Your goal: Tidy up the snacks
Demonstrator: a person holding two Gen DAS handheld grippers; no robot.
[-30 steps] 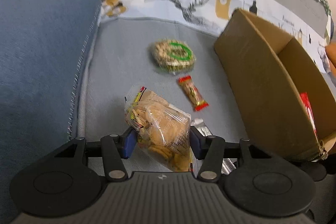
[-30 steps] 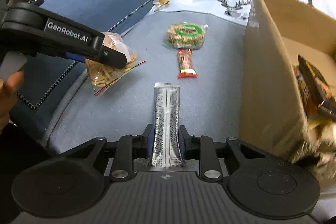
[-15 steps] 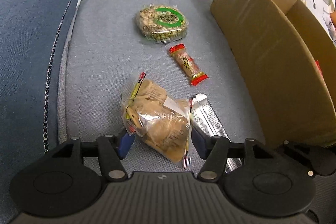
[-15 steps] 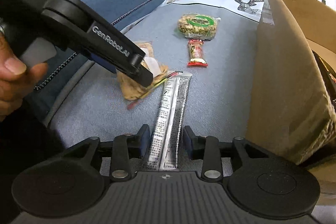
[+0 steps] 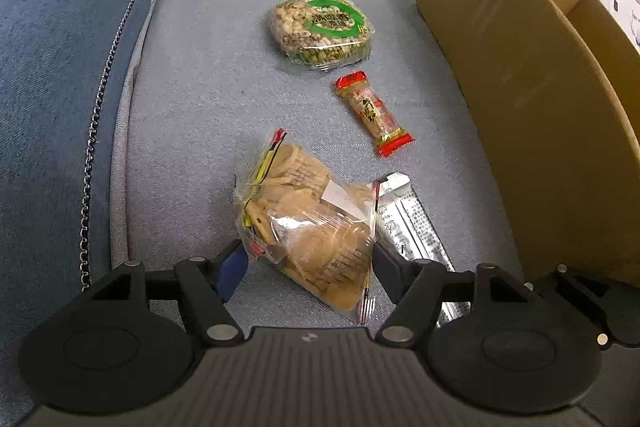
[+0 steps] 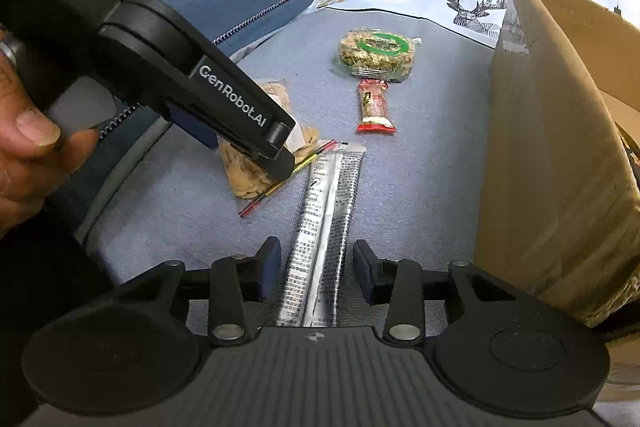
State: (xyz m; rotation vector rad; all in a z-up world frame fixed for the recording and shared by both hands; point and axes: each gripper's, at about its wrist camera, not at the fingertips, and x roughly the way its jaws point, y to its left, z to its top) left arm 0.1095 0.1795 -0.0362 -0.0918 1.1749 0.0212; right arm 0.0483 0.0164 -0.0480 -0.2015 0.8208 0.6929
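Grey sofa cushion [image 5: 192,115] carries snacks. Left gripper [image 5: 308,259] fingers just opening, released around cracker bag [image 5: 308,227]. Right gripper [image 6: 316,263] fingers just opening, silver sachet [image 6: 324,227] loose between. Cardboard box [image 5: 520,75] right.

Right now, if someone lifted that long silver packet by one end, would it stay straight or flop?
The silver packet would probably droop a little: it is long, thin and flat, like a foil sachet. Its central seam may stiffen it somewhat. The shiny foil looks smooth, so it could slip between the right gripper pads, which now stand clear of it.
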